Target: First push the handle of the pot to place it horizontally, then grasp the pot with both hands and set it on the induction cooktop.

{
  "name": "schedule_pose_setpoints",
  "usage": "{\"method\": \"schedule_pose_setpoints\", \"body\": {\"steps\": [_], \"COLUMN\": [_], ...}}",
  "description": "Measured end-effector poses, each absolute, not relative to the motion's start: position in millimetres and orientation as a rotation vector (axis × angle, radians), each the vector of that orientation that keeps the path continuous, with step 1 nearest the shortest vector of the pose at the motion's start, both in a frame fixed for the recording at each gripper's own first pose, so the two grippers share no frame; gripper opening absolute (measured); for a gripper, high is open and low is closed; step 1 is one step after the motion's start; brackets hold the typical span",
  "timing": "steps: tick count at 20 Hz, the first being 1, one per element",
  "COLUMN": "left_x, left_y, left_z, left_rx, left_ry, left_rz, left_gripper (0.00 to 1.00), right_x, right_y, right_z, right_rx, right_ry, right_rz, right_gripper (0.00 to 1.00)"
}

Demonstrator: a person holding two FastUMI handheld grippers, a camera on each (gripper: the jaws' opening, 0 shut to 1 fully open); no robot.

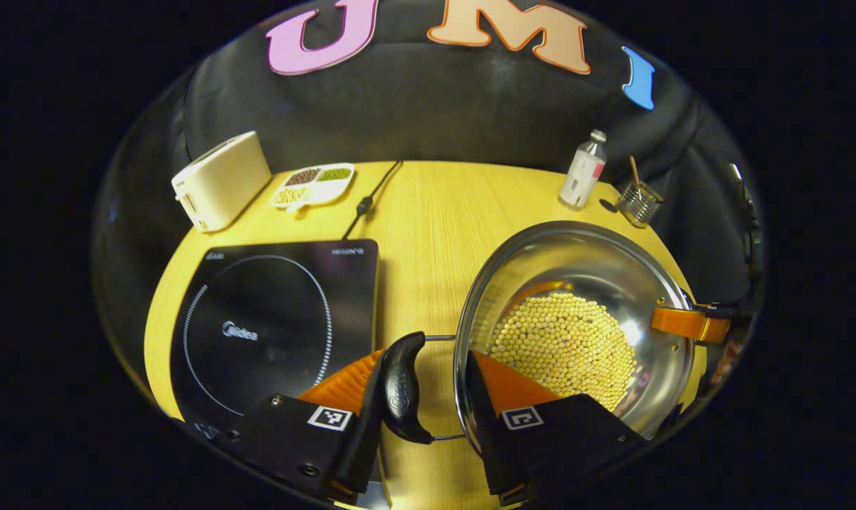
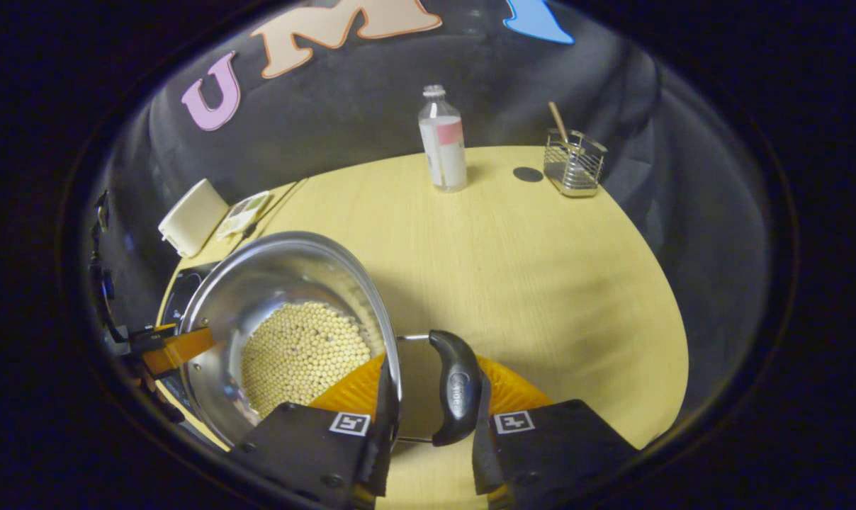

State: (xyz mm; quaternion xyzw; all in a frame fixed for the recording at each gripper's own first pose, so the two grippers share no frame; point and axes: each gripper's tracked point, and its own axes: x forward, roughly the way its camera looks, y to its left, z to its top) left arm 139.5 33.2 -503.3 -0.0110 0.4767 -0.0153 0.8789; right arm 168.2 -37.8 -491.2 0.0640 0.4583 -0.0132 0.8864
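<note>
My left tool (image 1: 428, 397) straddles the pot's left handle (image 1: 402, 388), one finger outside it, the other inside the rim; my right tool (image 2: 428, 397) does likewise on the right handle (image 2: 456, 386). Whether either is clenched I cannot tell. The pot (image 1: 577, 283) sits right of frame in the left gripper view, beside the induction cooktop (image 1: 272, 326) on the surface (image 1: 435, 212). Risk, as I judge it: uneven lift tilts the pot and spills the beans (image 1: 566, 347). Count: one pot, two handles, one cooktop, one bottle (image 2: 442, 145).
</note>
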Motion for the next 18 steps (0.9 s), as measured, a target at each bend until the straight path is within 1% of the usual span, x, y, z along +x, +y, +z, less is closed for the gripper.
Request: {"method": "schedule_pose_setpoints", "body": {"steps": [1, 2, 5, 6, 8, 11, 12, 13, 14, 15, 16, 17, 18], "left_x": [140, 139, 135, 133, 129, 126, 124, 122, 120, 121, 122, 124, 126], "left_y": [41, 51, 88, 102, 131, 176, 192, 209, 224, 239, 255, 269, 284], "left_z": [-492, -484, -460, -454, -448, -449, -454, -459, -462, -465, -469, -474, -478], "left_rx": [-0.017, -0.015, -0.005, -0.004, 0.001, -0.001, -0.012, -0.027, -0.043, -0.054, -0.060, -0.059, -0.058], "left_ry": [0.980, 0.973, 0.953, 0.947, 0.948, 0.948, 0.955, 0.967, 0.974, 0.975, 0.980, 0.984, 0.983], "left_rz": [-0.025, -0.013, 0.017, 0.026, 0.038, 0.034, 0.031, 0.026, 0.019, 0.010, 0.001, -0.010, -0.020], "left_gripper": [0.62, 0.62, 0.61, 0.61, 0.61, 0.62, 0.62, 0.62, 0.63, 0.62, 0.62, 0.62, 0.63], "right_x": [169, 171, 173, 173, 172, 173, 173, 170, 169, 170, 170, 171, 173], "right_y": [-29, -19, 20, 35, 65, 110, 125, 142, 157, 172, 188, 202, 215], "right_z": [-484, -478, -463, -460, -461, -466, -467, -467, -469, -472, -475, -479, -482], "right_rx": [0.138, 0.145, 0.167, 0.171, 0.180, 0.172, 0.167, 0.155, 0.140, 0.129, 0.130, 0.132, 0.124], "right_ry": [0.943, 0.936, 0.922, 0.920, 0.929, 0.943, 0.951, 0.958, 0.959, 0.961, 0.966, 0.971, 0.973], "right_rz": [-0.015, -0.002, 0.040, 0.054, 0.067, 0.069, 0.062, 0.052, 0.048, 0.045, 0.032, 0.017, 0.009], "right_gripper": [0.48, 0.44, 0.48, 0.44, 0.44, 0.43, 0.48, 0.43, 0.43, 0.43, 0.48, 0.48, 0.43]}}
